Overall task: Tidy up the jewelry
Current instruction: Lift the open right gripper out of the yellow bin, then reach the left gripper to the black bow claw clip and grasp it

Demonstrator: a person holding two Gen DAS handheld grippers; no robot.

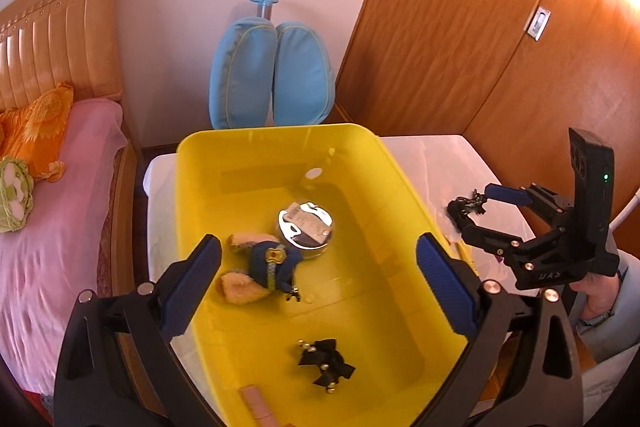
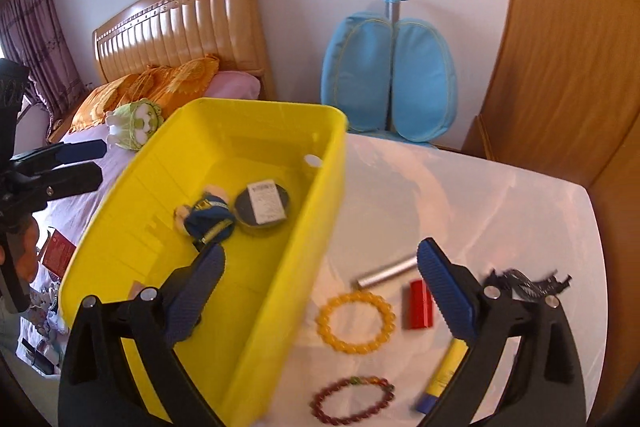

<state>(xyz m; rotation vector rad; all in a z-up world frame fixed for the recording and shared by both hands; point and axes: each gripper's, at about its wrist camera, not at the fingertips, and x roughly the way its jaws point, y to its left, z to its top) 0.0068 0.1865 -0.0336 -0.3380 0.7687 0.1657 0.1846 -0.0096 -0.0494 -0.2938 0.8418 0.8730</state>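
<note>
Yellow plastic bin (image 2: 280,267) sits on the left part of the white table (image 2: 500,207). Inside it lie a small plush toy (image 1: 260,267) beside a round tin (image 1: 306,225), and a black bow (image 1: 326,367) nearer the front wall. On the table, just right of the bin, lie a yellow bead bracelet (image 2: 355,321), a dark red bead bracelet (image 2: 352,401), a red box (image 2: 419,303) and a silver tube (image 2: 386,275).

Over the bin, the left claw (image 1: 318,291) hangs wide open, holding nothing. The right claw (image 2: 318,291) is also spread wide and empty, straddling the bin's right wall; a black hair clip (image 1: 472,205) lies near its tips.
</note>
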